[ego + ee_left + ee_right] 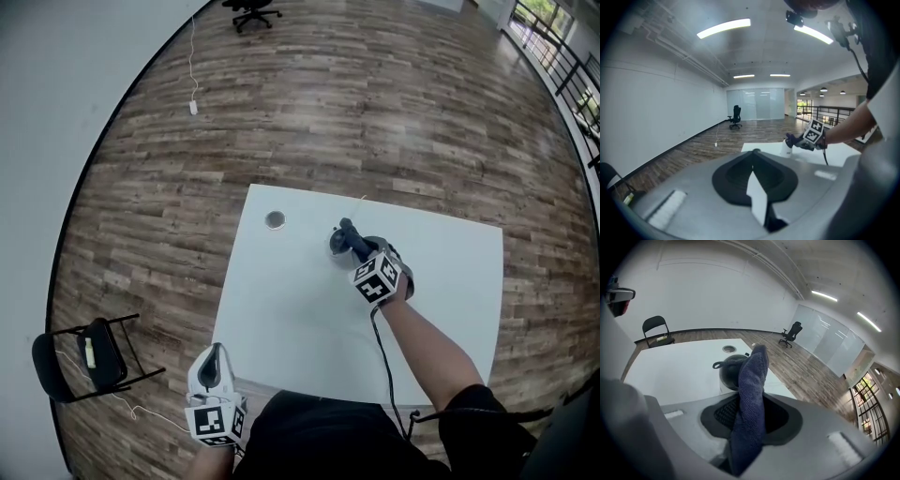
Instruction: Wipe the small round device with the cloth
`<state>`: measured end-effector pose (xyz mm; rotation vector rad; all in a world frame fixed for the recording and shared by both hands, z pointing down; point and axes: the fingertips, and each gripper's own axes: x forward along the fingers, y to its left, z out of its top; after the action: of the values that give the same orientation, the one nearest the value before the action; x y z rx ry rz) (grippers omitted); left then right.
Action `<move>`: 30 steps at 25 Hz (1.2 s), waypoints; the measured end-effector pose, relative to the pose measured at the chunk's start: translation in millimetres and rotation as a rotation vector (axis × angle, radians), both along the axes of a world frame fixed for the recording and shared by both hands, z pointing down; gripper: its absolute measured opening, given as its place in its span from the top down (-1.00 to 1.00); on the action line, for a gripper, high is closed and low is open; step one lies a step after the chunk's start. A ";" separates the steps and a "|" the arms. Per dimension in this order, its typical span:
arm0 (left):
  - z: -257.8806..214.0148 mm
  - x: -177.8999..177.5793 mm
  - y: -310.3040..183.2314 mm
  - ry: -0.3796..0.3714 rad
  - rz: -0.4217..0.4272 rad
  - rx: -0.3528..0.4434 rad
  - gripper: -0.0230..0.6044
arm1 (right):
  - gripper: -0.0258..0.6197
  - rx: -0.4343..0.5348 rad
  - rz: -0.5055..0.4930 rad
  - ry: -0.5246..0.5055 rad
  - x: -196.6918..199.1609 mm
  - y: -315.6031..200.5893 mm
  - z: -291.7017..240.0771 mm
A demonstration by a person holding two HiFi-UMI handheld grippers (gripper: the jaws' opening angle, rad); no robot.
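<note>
Right gripper [751, 416] clamps a dark blue cloth [751, 380], its tip right at the small round device [725, 373], which sits on the white table [300, 309] toward its far edge. Left gripper [217, 354], jaws together and empty, hangs off the table's near left corner.

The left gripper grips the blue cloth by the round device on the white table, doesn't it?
No, it is the right gripper that grips the blue cloth by the round device on the white table. The right gripper view shows the cloth pinched between its jaws. The left gripper has its jaws together, with nothing in them.
</note>
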<state>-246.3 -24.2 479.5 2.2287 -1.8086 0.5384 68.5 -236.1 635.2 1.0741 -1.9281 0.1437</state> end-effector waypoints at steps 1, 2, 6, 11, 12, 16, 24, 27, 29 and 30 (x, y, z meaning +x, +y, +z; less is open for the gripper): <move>0.4 0.4 1.3 0.000 -0.003 -0.002 0.90 | 0.56 -0.006 0.001 -0.002 -0.4 0.5 1.5; 0.5 0.7 2.6 0.000 -0.007 -0.003 0.90 | 0.56 -0.011 0.001 -0.002 -1.3 1.0 2.9; 0.4 0.5 7.4 0.002 -0.021 -0.005 0.90 | 0.56 -0.045 -0.008 0.015 -4.5 3.3 14.5; 2.7 -2.2 15.7 0.004 -0.046 -0.008 0.90 | 0.56 -0.100 -0.020 0.040 -1.2 10.0 29.4; 3.4 -3.4 17.4 0.006 -0.054 -0.010 0.90 | 0.56 -0.113 -0.021 0.042 -1.6 11.4 31.4; 3.6 -3.8 21.3 0.011 -0.068 -0.008 0.90 | 0.56 -0.154 -0.023 0.052 -4.3 16.3 38.1; -1.4 -12.2 25.5 0.015 -0.093 0.005 0.90 | 0.56 -0.232 -0.080 0.070 -24.0 31.6 45.9; -2.4 -12.5 27.7 0.014 -0.096 0.009 0.90 | 0.56 -0.232 -0.119 0.061 -38.8 38.1 44.8; -1.4 -11.4 29.2 0.013 -0.094 0.008 0.90 | 0.56 -0.213 -0.171 0.039 -54.4 42.0 39.8; -0.7 -11.0 29.9 0.013 -0.094 0.005 0.90 | 0.56 -0.194 -0.210 0.025 -64.6 44.4 34.9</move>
<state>-257.3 5.7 478.7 2.1319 -1.8991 0.5001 3.9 -191.7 670.1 0.7383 -1.9468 0.1940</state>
